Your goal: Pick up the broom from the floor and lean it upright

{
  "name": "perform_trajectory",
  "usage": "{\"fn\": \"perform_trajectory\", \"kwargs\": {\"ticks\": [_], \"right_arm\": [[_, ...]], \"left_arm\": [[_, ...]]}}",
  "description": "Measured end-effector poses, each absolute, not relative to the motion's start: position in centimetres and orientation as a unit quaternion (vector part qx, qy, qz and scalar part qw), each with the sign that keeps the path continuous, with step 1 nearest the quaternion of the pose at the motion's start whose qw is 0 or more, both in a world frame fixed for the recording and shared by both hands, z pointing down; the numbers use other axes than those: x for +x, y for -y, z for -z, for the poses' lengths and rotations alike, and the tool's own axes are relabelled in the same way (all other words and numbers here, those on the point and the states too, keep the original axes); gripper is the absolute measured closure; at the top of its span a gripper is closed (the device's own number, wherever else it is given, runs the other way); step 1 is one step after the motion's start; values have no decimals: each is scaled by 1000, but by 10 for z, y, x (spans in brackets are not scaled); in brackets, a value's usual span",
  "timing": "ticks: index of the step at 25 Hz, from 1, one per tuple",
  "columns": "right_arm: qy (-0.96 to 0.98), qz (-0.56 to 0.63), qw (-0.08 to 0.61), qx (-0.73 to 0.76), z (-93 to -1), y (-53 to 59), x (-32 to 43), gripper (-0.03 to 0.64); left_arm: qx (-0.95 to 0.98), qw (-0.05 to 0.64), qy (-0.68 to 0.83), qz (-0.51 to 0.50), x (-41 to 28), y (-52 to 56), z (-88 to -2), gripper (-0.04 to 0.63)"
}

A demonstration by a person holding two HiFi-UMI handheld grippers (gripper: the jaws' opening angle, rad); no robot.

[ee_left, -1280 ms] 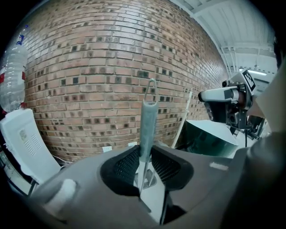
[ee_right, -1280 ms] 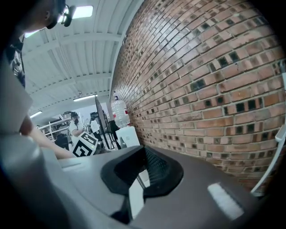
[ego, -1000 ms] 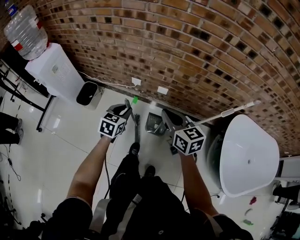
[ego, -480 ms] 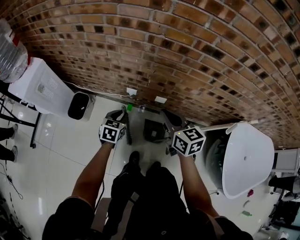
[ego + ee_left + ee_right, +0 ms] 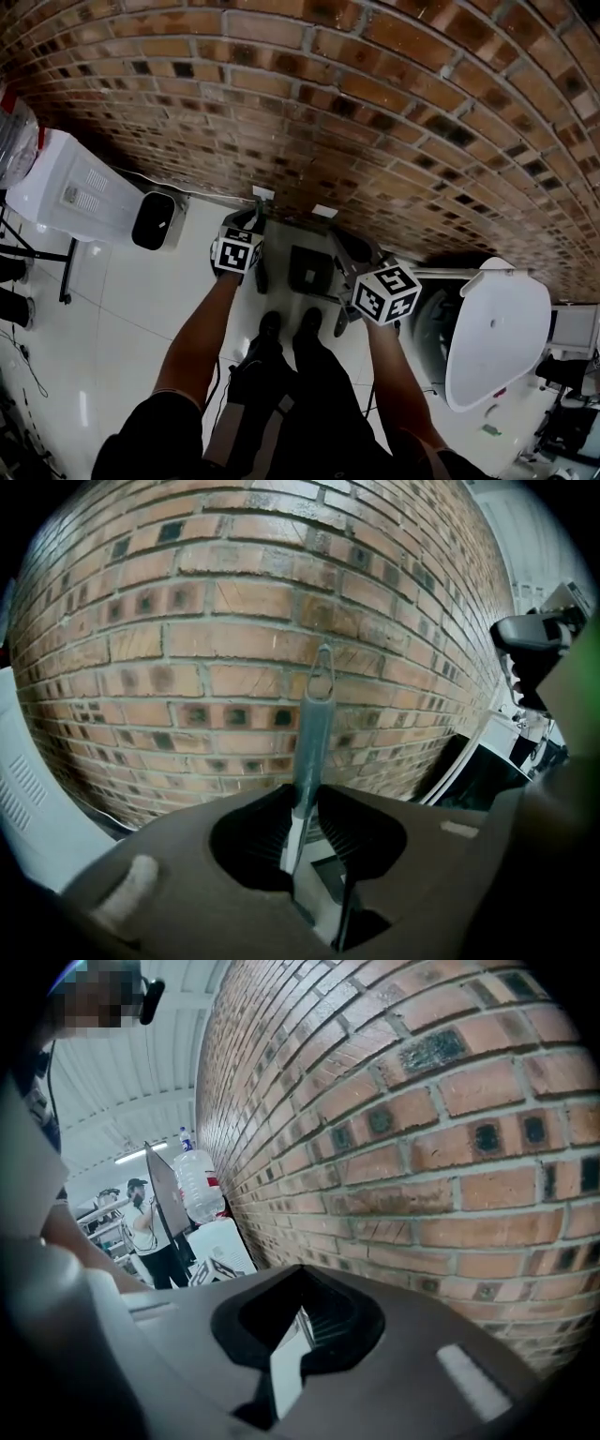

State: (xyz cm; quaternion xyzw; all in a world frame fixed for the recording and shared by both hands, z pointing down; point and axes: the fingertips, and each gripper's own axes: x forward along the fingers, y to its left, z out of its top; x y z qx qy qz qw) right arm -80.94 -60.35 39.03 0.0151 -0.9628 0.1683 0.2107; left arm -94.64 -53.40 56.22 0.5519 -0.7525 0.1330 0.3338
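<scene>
My left gripper (image 5: 249,221) is shut on the grey broom handle (image 5: 314,728). The handle stands upright between the ribbed pads (image 5: 349,829), and its looped tip comes close to the brick wall (image 5: 187,621). In the head view a dark stretch of the broom (image 5: 261,274) drops from that gripper toward the floor; its head is hard to make out. My right gripper (image 5: 352,247) hangs a little to the right, near the wall. Its jaws are drawn together to a thin slit with nothing between them (image 5: 298,1321).
A dark dustpan-like box (image 5: 310,269) sits on the floor at the wall between the grippers. A black bin (image 5: 155,220) and a white water dispenser (image 5: 66,187) stand at the left, a white rounded table (image 5: 497,328) and a white pole (image 5: 450,274) at the right. A person (image 5: 150,1232) stands far off.
Both grippers have moved closer to the brick wall, and the left one has carried the broom handle along. The wall fills more of the head view.
</scene>
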Motion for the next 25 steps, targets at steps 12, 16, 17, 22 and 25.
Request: {"fn": "perform_trajectory", "kwargs": {"ticks": [12,16,17,22,25], "right_arm": [[957,-184,223,27,-410,644,-808,615],[957,-183,223,23,-413,649,-813,615],[957,-184,224,21,-414,650,-813,615],[957,-184,225,18,-417,653,-814,615],[956,-186,226,15,-419,652,-813,615]], "left_arm": [[548,329,759,-122,-994,622,-585,505],[537,331,767,-115,-1008,635,-591,503],[533,334,769,-113,-1009,637,-594,503],[525,336,774,-113,-1016,645,-600,500],[528,329,774,-121,-1015,643,-598,499]]}}
